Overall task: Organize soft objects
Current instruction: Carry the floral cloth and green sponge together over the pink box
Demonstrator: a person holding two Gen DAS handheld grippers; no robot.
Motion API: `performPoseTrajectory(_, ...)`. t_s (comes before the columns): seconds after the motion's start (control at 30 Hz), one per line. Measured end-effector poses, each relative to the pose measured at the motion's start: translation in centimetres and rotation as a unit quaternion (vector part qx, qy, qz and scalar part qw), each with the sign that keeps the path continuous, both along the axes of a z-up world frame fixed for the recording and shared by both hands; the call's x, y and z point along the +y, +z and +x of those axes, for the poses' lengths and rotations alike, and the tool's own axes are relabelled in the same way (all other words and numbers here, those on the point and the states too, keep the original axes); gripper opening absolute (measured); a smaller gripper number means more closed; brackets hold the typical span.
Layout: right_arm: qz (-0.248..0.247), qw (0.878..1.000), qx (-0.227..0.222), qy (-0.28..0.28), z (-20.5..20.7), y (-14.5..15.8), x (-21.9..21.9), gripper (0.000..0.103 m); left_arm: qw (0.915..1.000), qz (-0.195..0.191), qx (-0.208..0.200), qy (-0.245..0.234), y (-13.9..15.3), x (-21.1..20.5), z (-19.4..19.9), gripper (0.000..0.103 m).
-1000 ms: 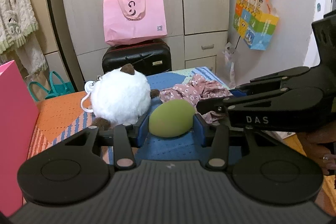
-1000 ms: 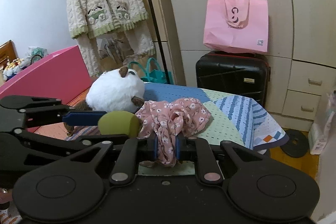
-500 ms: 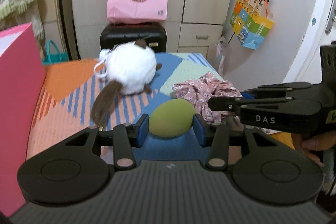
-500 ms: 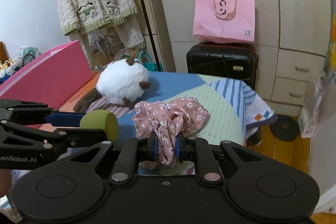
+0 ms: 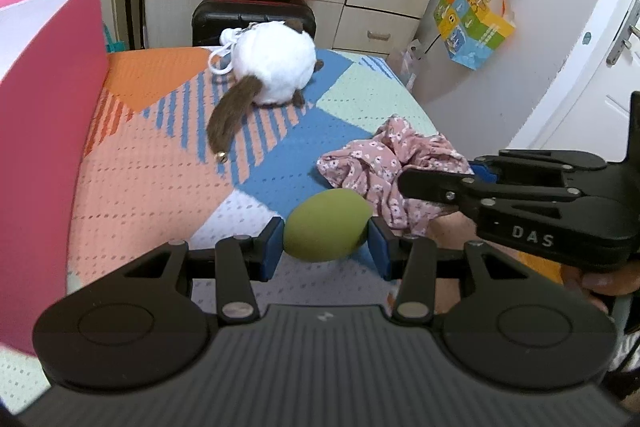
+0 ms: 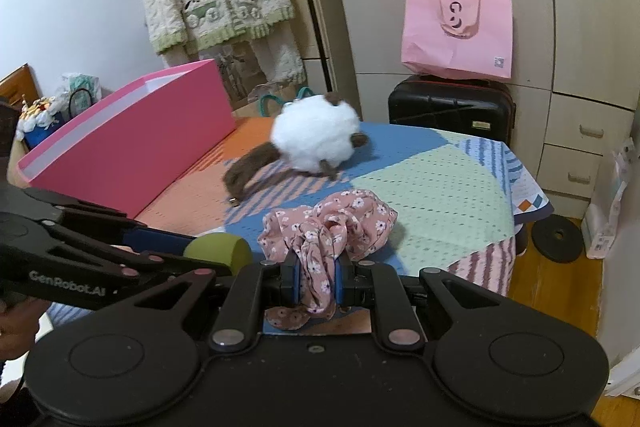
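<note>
Beside the pink box [image 6: 132,143], a stiff, smooth-walled card bin on the patterned bedspread [image 5: 160,163]: round white plush toy [image 5: 272,65], fluffy, brown-tailed, probably light, best pinched at the body. Nearer than the toy, pink flowered cloth [image 6: 332,223], limp and crumpled, a bunched fold clenched in the right gripper [image 6: 316,277], likely to drape and slip. Left of the cloth, green egg-shaped foam ball [image 5: 326,225], smooth, squashy, gripped across its middle by the left gripper [image 5: 326,247].

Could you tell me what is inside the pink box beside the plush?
Only the pink box's white inner wall shows near the rim; its near wall hides the bottom, so any contents cannot be seen. The white plush lies outside.
</note>
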State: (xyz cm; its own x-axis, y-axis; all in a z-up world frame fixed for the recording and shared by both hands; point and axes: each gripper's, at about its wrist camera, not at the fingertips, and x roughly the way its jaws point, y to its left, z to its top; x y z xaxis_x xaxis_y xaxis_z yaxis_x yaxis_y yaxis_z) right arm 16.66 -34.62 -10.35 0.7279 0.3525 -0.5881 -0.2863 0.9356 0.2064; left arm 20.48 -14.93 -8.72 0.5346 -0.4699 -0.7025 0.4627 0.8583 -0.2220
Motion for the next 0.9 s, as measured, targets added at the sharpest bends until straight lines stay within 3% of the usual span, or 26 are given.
performPoseTrajectory(0.37,-0.019,1.0,0.01,0.02,-3.5,1.7,3.1,0.018,0.9997,-0.017,0.02,0.003,0.0,3.2,-2.6,0.044)
performPoseTrajectory(0.73,-0.001,0.998,0.027,0.05,-6.4,3.3,5.7,0.019,0.9975,-0.044,0.052,-0.017,1.0,7.7,-6.0,0.044)
performPoseTrajectory(0.9,0.019,0.996,0.044,0.078,-7.7,4.1,7.3,0.019,0.9984,-0.038,0.041,-0.012,1.8,10.0,-7.8,0.044)
